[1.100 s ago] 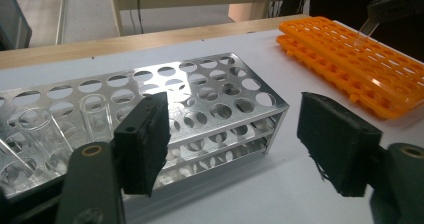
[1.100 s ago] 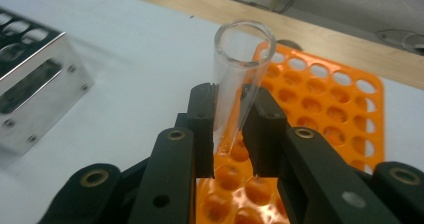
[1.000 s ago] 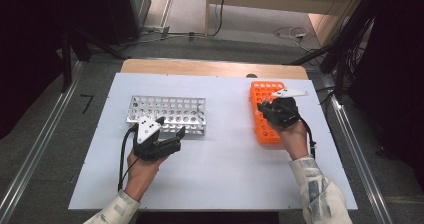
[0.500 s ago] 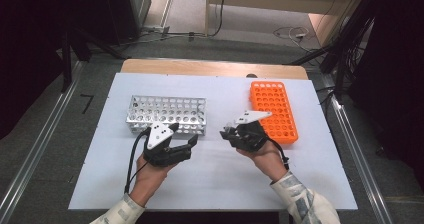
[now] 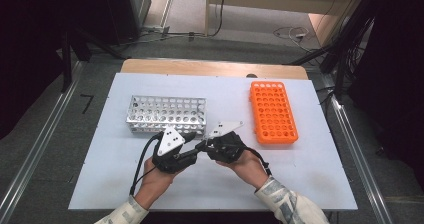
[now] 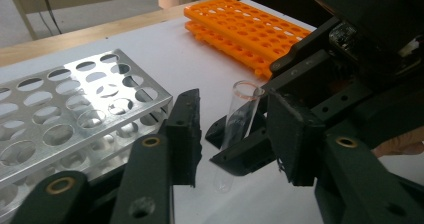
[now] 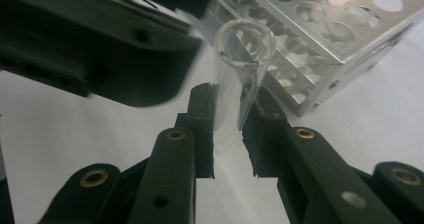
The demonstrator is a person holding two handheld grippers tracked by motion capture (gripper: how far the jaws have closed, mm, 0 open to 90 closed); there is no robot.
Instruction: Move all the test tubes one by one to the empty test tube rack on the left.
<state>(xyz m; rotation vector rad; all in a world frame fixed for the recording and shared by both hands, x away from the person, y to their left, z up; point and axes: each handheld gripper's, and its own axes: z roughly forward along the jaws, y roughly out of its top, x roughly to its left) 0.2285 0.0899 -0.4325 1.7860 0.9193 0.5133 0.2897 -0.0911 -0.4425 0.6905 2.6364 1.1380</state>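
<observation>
Left gripper view shows the glass tube [image 6: 236, 129] standing nearly upright, clenched in the right claw [image 6: 240, 144], squarely between the left claw's [image 6: 235, 139] jaws, which have just been closing, not yet touching.

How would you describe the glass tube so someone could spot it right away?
On the white table, look in front of the silver rack, where the two grippers meet. The right gripper pinches a clear test tube there: the one transparent, open-mouthed item among black jaws.
</observation>
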